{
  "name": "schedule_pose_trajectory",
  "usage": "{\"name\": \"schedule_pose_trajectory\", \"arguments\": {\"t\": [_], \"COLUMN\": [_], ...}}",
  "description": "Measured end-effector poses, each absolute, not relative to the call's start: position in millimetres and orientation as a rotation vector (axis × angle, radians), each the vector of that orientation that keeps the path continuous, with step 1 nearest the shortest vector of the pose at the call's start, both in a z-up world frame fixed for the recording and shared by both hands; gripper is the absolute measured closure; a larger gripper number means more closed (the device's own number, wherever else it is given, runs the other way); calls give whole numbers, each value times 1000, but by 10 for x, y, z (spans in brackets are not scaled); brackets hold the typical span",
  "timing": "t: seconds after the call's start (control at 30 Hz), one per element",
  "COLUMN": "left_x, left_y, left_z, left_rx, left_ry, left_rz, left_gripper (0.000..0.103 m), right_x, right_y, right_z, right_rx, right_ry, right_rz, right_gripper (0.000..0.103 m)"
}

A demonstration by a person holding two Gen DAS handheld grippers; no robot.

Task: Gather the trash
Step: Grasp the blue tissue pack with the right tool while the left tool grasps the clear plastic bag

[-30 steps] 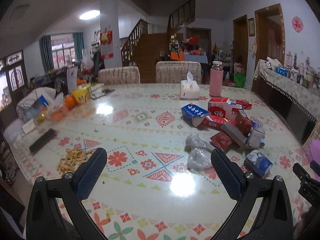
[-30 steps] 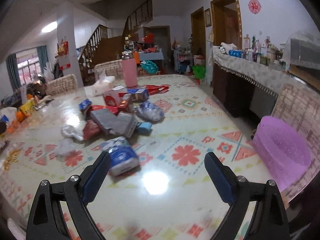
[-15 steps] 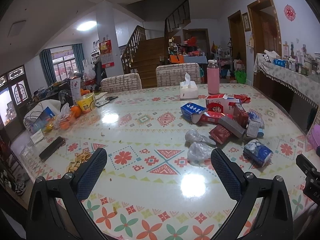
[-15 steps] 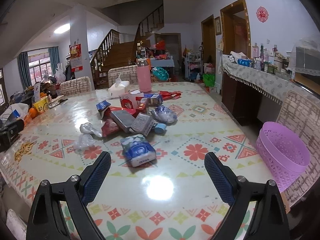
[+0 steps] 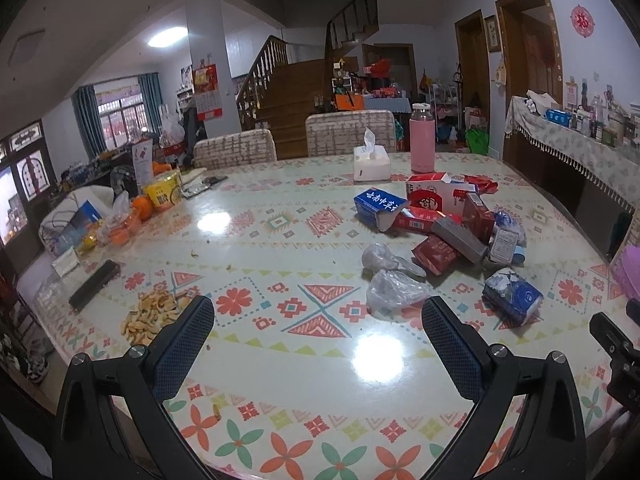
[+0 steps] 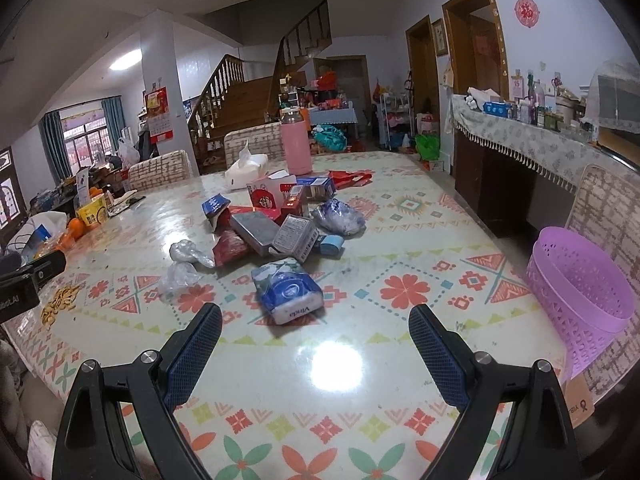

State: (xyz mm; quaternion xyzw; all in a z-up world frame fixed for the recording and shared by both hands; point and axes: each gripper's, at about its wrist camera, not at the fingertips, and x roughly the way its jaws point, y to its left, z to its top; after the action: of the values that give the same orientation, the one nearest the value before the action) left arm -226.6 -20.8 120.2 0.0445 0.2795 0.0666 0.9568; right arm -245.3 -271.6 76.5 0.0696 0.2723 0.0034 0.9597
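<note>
A heap of trash lies on the patterned table (image 5: 280, 360): red cartons (image 5: 434, 200), a blue carton (image 5: 378, 204), a grey box (image 5: 460, 240), crumpled clear bags (image 5: 394, 290) and a blue tissue pack (image 5: 512, 296). The tissue pack (image 6: 288, 292) is nearest in the right wrist view. A purple basket (image 6: 580, 288) stands off the table's right edge. My left gripper (image 5: 318, 332) is open and empty, above the near table edge. My right gripper (image 6: 316, 332) is open and empty, short of the tissue pack.
A pink bottle (image 5: 423, 140) and a white tissue box (image 5: 371, 164) stand at the far side. Peel scraps (image 5: 150, 312), a black remote (image 5: 94, 284) and oranges (image 5: 138, 210) are at the left. Two chairs (image 5: 348, 132) stand behind the table; a sideboard (image 6: 540, 148) lines the right wall.
Both grippers have pulled back and risen, so more of the table's near edge shows. Both stay open. Nothing on the table has moved.
</note>
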Motion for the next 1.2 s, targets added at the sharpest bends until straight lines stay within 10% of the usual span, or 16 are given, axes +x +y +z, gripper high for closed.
{"name": "schedule_pose_trajectory", "arguments": {"t": [1.07,1.2], "left_x": [-97,-8], "left_y": [-66,-46], "left_z": [331,237], "left_rx": [15,-10], "left_ry": [949,1009], "left_rz": [-156,-238], "left_gripper": [1,40], "right_x": [-903,-825], "right_y": [-2520,-2427], "right_z": [261,225], "right_rx": [148,126], "right_ry": [868,890], "right_rz": [80,70], "right_gripper": [12,18]}}
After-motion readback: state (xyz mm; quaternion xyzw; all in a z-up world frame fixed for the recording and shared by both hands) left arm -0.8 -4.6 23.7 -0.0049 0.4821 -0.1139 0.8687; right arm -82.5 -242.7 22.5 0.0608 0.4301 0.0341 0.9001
